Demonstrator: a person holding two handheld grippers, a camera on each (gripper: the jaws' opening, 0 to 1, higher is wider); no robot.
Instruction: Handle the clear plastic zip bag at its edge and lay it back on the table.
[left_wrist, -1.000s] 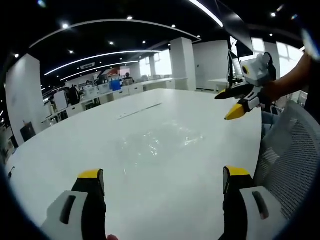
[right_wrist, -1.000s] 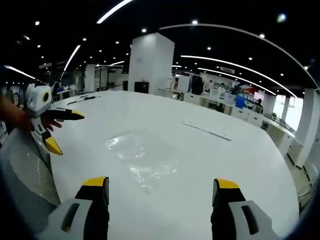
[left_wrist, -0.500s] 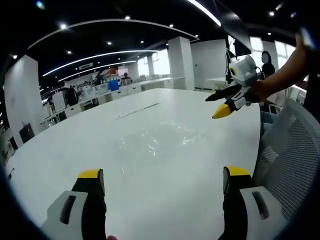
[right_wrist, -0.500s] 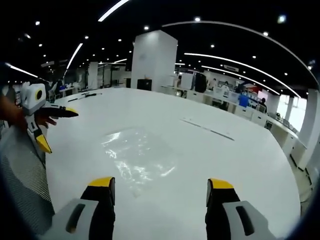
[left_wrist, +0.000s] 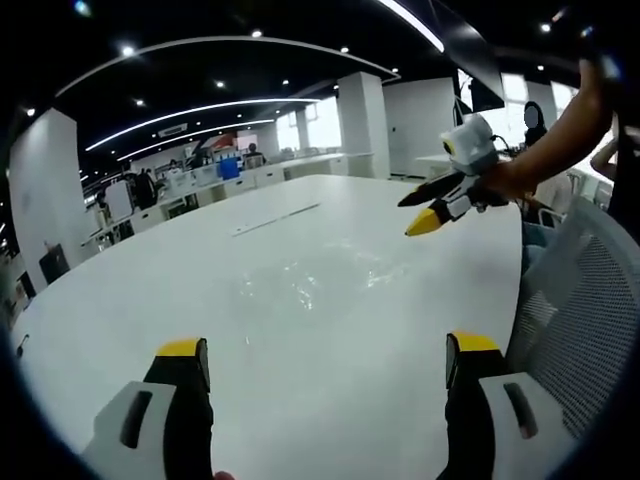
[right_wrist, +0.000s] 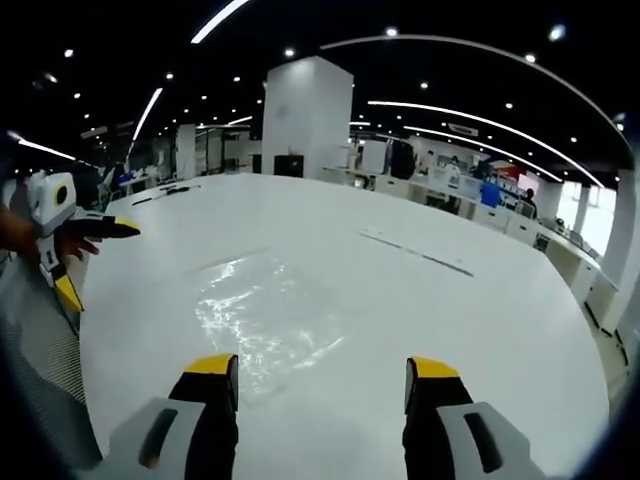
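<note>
In the left gripper view, my left gripper (left_wrist: 325, 362) has its two yellow-tipped jaws spread wide, and nothing is between them. They hang above the near part of the big white table (left_wrist: 130, 300). The clear bag (left_wrist: 320, 280) lies flat on the table ahead of the jaws, well apart from them; it is hard to see, mostly some shine and wrinkles, so I cannot tell exactly where its edges are. My right gripper (left_wrist: 425, 208) comes in from the right side, held by my hand (left_wrist: 500, 180), with its yellow tips apart, above the far right side of the bag and not touching it. A grey mesh chair (left_wrist: 580, 320) stands at the right edge of the table. In the right gripper view, the right gripper (right_wrist: 320, 372) also has its jaws spread, with nothing held. The bag (right_wrist: 262, 312) lies on the table (right_wrist: 500, 330) just ahead of the left jaw, its near edge close to the tip. My left gripper (right_wrist: 82, 258) shows at the far left with its jaws apart, away from the bag.
</note>
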